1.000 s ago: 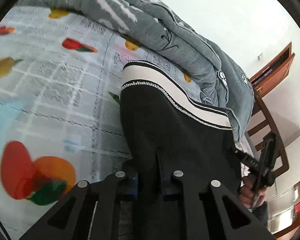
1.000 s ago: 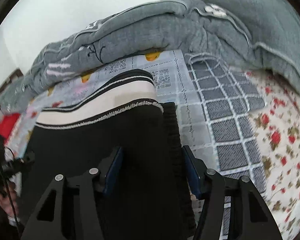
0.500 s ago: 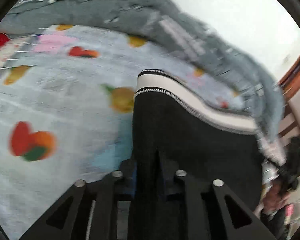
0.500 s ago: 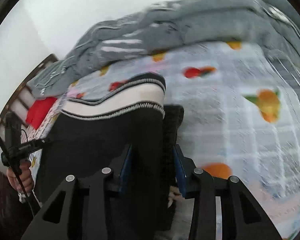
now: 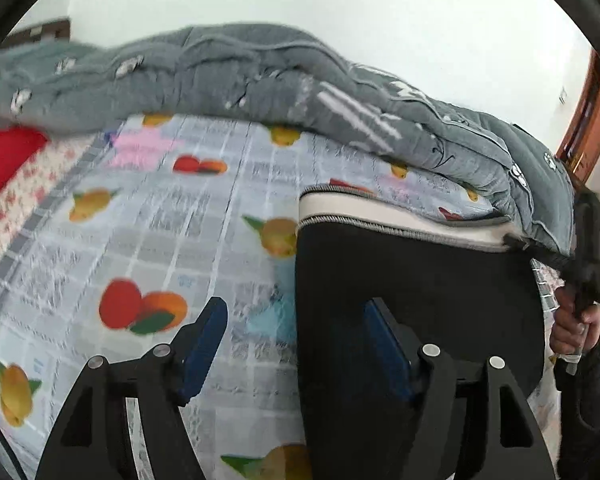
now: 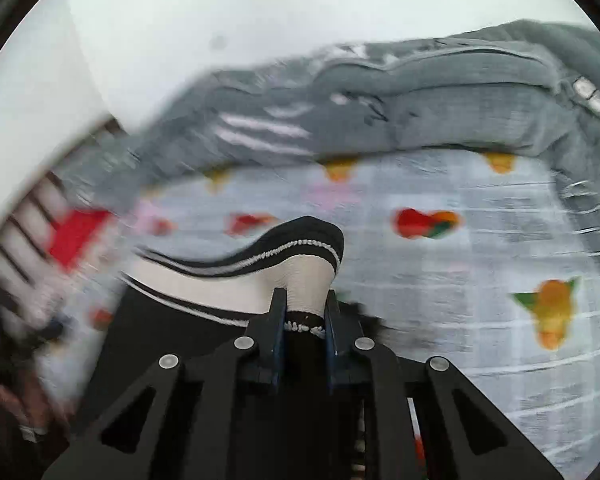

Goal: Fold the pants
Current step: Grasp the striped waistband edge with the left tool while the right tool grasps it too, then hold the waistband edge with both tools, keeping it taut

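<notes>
Mid-fold, by the look of it: black pants [image 5: 416, 280] with a cream, black-edged waistband [image 6: 300, 276] lying on the fruit-print bedsheet [image 5: 172, 232], in front of a heaped grey quilt [image 5: 260, 80]. Right gripper [image 6: 302, 320] clamped narrow on the waistband corner, cloth bunched between the blue pads. Left gripper [image 5: 296, 344] opening wide, the pants' edge lying between the jaws but no pad pressing on it.

Next, probably: carrying the pinched corner across, keeping the cloth taut, left gripper re-gripping or steadying.

Counted: one pair of pants, one quilt, one sheet, two grippers, one red cushion [image 5: 4, 160].
</notes>
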`<state>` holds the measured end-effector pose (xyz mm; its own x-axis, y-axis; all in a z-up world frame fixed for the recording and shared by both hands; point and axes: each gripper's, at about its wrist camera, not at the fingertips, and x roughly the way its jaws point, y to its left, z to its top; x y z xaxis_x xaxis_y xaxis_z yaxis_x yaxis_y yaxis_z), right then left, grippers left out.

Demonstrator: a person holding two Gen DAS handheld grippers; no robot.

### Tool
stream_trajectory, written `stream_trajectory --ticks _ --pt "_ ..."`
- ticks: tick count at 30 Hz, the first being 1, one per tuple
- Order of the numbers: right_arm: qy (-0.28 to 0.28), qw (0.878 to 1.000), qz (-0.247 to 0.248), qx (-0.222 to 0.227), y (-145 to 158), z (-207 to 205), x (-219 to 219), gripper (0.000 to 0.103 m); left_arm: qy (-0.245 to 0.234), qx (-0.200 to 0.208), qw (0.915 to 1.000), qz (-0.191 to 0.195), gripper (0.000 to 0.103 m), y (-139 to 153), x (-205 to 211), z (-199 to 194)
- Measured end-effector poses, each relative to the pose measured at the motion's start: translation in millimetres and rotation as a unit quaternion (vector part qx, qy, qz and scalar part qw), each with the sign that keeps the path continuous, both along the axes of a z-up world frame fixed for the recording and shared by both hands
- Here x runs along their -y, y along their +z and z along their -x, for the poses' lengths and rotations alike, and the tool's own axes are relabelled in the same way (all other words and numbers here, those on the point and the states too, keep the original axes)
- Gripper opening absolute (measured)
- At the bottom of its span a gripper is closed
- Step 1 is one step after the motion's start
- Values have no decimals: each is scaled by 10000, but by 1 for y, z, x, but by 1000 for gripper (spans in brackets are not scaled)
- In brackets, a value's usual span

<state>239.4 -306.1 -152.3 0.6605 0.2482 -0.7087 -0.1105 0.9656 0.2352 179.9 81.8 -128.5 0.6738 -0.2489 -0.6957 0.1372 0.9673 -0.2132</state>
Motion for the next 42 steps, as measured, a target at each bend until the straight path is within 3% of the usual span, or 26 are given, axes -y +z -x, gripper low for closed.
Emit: stream_trajectory --ticks 1,3,4,7,10,13,16,19,21,26,42 --pt "-84 9993 281 -231 -15 -7 -2 22 -10 52 10000 -70 70 2 6 -3" --pt "-197 9987 421 -206 -21 -9 -1 31 -57 129 9997 -197 70 6 22 -9" --pt "-272 9984 473 -176 -15 -7 1 38 -124 185 9994 -278 70 8 33 -13" --pt "-704 9962 391 325 20 13 3 40 -210 362 9980 -479 70 12 59 -25" --pt "-339 9959 636 544 34 13 -25 52 -126 394 9977 -541 70 13 82 -46" --pt "-148 9949 836 540 19 -6 -49 52 -239 360 9970 -642 70 0 104 -74" --pt "-130 9953 952 -109 -23 -32 -50 52 -159 -25 9926 -1207 70 -36 117 -95" --pt "-155 9995 254 -123 -24 -36 -30 52 -178 -75 9963 -836 71 -50 107 -96" --pt "-158 9990 404 -103 -25 -35 -34 52 -190 -65 9977 -646 72 -52 102 -95" --pt "-229 9954 929 68 -27 -33 -51 52 -173 -20 9972 -727 76 -56 107 -94" --pt "-259 9935 1094 156 -26 -30 -56 53 -218 20 9985 -496 80 -55 101 -95"
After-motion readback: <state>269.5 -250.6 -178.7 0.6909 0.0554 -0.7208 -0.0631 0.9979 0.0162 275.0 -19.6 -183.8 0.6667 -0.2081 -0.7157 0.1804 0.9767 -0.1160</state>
